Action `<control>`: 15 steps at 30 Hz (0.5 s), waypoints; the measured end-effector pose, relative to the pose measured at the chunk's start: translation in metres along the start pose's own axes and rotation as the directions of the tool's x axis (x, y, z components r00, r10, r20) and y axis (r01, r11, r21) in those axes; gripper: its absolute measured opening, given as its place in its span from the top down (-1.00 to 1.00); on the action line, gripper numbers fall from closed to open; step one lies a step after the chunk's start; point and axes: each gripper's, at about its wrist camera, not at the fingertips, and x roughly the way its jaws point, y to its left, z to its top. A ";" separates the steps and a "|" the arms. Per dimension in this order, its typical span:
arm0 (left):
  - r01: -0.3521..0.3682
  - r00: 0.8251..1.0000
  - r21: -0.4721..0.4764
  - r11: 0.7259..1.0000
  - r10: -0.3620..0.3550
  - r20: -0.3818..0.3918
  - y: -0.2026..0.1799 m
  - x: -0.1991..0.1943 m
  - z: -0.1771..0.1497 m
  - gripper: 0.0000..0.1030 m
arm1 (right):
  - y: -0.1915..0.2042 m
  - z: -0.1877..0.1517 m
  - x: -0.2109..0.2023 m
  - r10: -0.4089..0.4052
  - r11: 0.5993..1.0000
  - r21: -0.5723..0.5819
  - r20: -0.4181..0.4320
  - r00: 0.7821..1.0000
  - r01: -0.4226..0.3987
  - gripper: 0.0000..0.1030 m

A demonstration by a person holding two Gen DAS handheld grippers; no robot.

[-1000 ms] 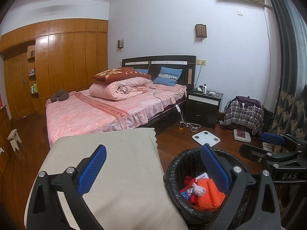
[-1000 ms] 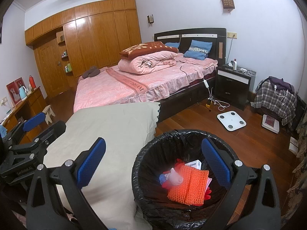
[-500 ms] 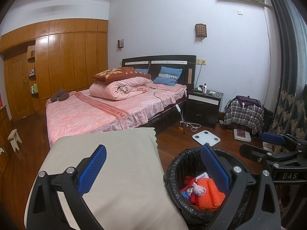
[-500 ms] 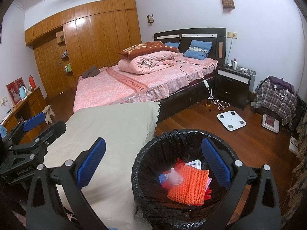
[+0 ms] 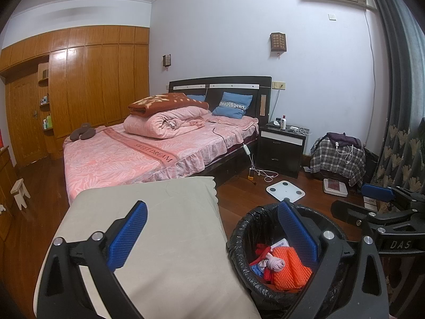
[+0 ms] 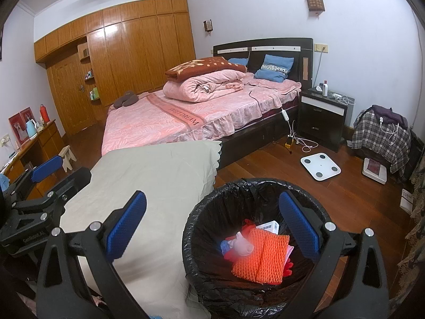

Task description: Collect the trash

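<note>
A black-lined trash bin (image 6: 212,199) stands on the wood floor beside a beige-covered surface (image 6: 148,175). Inside lie an orange mesh piece (image 6: 263,260), a pink item (image 6: 240,247), a small white box (image 6: 269,226) and red and blue scraps. The bin also shows in the left wrist view (image 5: 247,223) with the orange mesh (image 5: 289,268). My right gripper (image 6: 212,220) is open and empty above the bin's left rim. My left gripper (image 5: 211,228) is open and empty over the beige surface (image 5: 159,212) and the bin's edge.
A pink bed (image 6: 186,111) stands behind. A black nightstand (image 6: 321,117), a white scale (image 6: 320,166), cables (image 6: 300,141) and a plaid-covered pile (image 6: 379,135) lie to the right. A desk (image 6: 34,143) and a small stool (image 6: 67,155) stand at the left.
</note>
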 end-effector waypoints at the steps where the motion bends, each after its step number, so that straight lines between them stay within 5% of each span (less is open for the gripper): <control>1: 0.000 1.000 0.000 1.000 0.000 0.000 0.000 0.000 0.000 -0.88 | 0.000 0.000 0.000 0.001 1.000 0.000 0.000 1.000 -0.001 -0.89; 15: 0.000 1.000 0.000 1.000 0.000 -0.002 0.000 0.000 0.000 -0.88 | 0.000 0.001 0.000 0.000 1.000 0.001 -0.001 1.000 0.000 -0.89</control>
